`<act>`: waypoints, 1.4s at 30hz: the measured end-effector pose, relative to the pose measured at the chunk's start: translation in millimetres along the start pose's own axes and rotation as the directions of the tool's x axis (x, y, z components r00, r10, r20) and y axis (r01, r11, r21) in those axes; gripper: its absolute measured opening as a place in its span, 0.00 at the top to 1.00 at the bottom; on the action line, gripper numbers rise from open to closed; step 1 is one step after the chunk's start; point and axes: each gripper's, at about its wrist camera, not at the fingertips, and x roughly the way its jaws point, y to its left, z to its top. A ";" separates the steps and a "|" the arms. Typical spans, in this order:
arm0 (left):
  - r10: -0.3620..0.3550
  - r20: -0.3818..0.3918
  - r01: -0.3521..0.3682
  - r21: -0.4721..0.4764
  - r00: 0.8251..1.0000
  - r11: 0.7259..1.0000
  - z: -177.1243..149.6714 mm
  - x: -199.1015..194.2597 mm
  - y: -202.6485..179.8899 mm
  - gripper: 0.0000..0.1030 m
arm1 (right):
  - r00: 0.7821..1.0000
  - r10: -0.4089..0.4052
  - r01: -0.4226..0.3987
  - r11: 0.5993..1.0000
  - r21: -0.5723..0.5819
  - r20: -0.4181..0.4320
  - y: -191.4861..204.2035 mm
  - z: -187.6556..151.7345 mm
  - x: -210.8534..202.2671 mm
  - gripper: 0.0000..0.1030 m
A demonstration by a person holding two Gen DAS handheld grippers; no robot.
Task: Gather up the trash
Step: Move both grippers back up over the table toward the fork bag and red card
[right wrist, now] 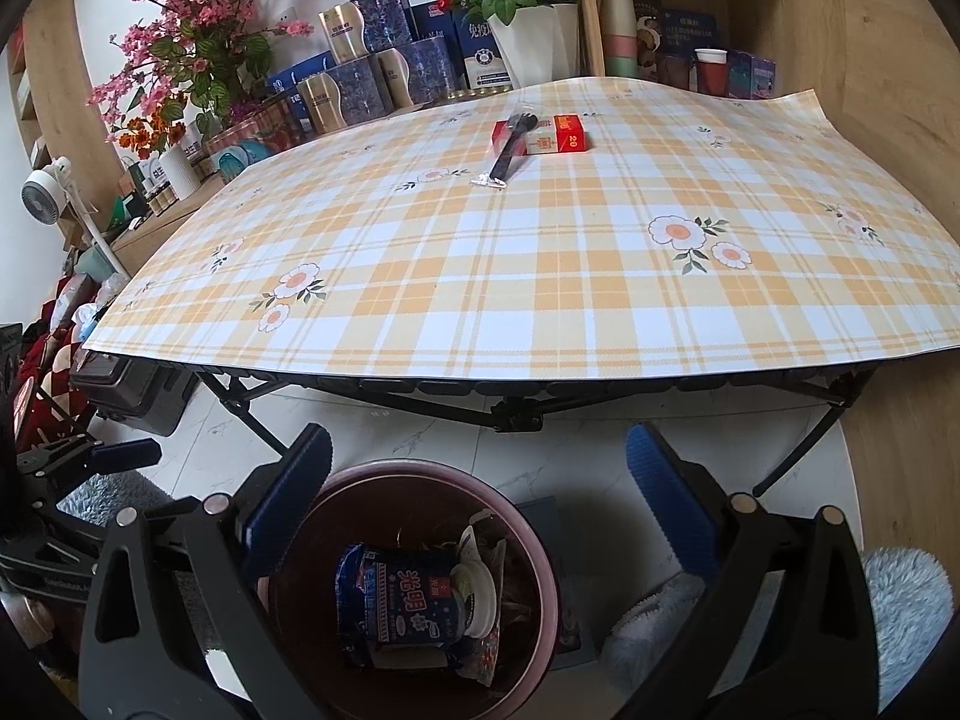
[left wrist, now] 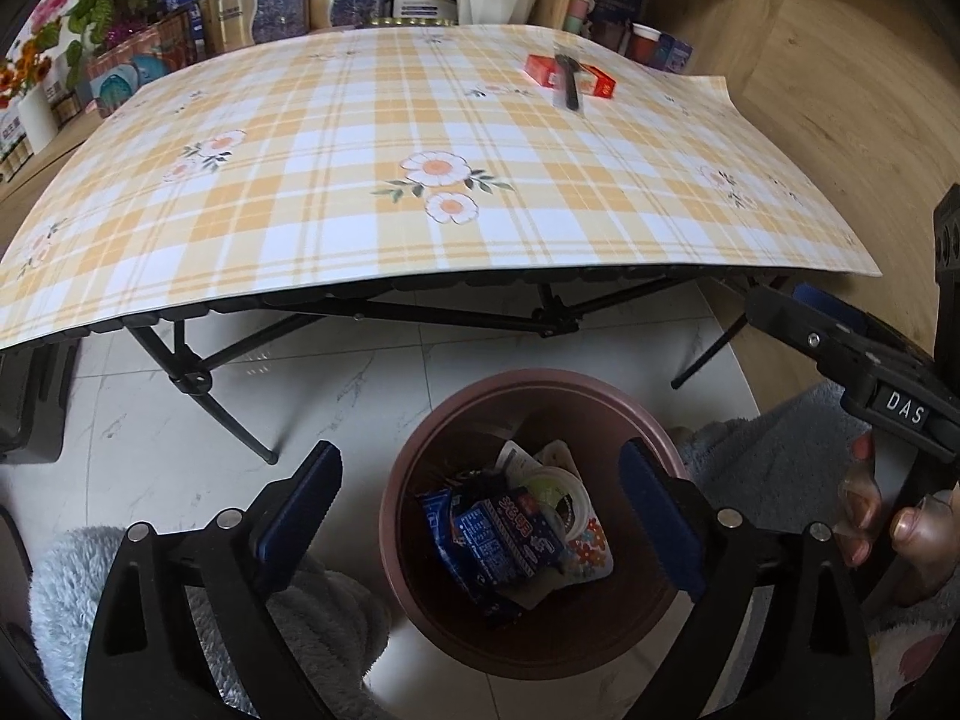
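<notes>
A brown round bin (left wrist: 420, 588) stands on the floor in front of the table; it also shows in the right wrist view (right wrist: 540, 546). It holds a blue wrapper (left wrist: 504, 540) (right wrist: 402, 606), a white cup and other scraps. My left gripper (left wrist: 480, 510) is open and empty above the bin. My right gripper (right wrist: 480, 498) is open and empty above the bin too. On the far side of the table lie a red box (left wrist: 594, 81) (right wrist: 561, 133) and a black plastic utensil in a clear wrapper (left wrist: 568, 81) (right wrist: 507, 150) resting across it.
The folding table (left wrist: 300, 210) (right wrist: 540, 300) has a yellow plaid cloth with daisies. Behind it are blue boxes (right wrist: 372, 78), flower pots (right wrist: 528, 54) and wooden shelves (right wrist: 690, 30). Fluffy slippers (left wrist: 198, 612) lie beside the bin. A small fan (right wrist: 45, 186) stands at the left.
</notes>
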 end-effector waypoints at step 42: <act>-0.070 0.134 0.021 0.337 0.989 0.941 254.3 108.6 -85.1 0.06 | 0.985 -0.173 0.173 0.985 0.011 0.024 -100.9 132.3 14.0 0.06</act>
